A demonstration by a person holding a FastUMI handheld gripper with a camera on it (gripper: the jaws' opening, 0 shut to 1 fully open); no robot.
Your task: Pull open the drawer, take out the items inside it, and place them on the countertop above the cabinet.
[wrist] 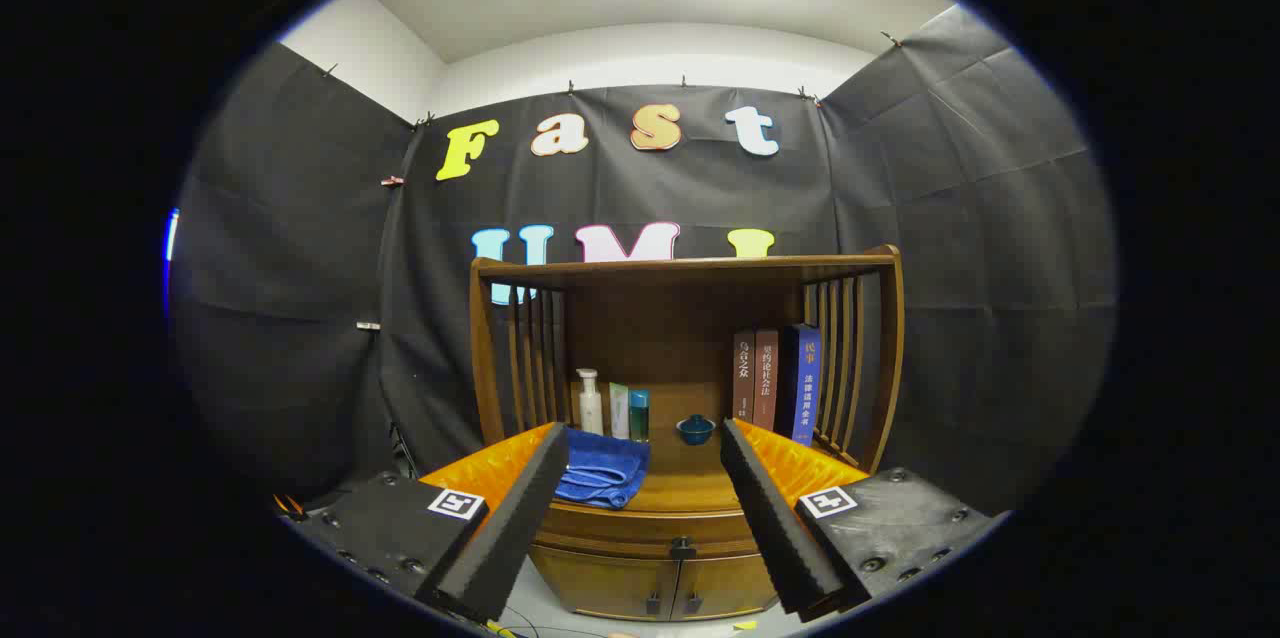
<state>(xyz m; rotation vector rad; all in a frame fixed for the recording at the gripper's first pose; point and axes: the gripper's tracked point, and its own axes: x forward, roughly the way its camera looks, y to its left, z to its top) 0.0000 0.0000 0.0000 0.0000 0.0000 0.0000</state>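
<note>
Hand-held gripper (pixel 640 518) spread wide, nothing between my fingers (pixel 510 518). Cabinet (pixel 655 578) sits ahead, well apart from fingertips; drawer (pixel 640 525) closed, knob (pixel 682 548) at its lower edge. Blue towel (pixel 603 470) drapes near worktop (pixel 690 490) front edge. Bottles (pixel 610 406), small bowl (pixel 695 429), books (pixel 778 383) sit further back.

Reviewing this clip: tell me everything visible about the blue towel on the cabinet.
The blue towel is a soft, terry-looking cloth in deep blue, loosely folded and bunched rather than laid flat. It lies on the wooden countertop toward its front left part, with one rumpled end drooping toward the front edge. Behind it stand a white pump bottle and two slim tubes. In the view it sits beside the tool's left finger; whether they touch cannot be told. The tool is open, holding nothing.
</note>
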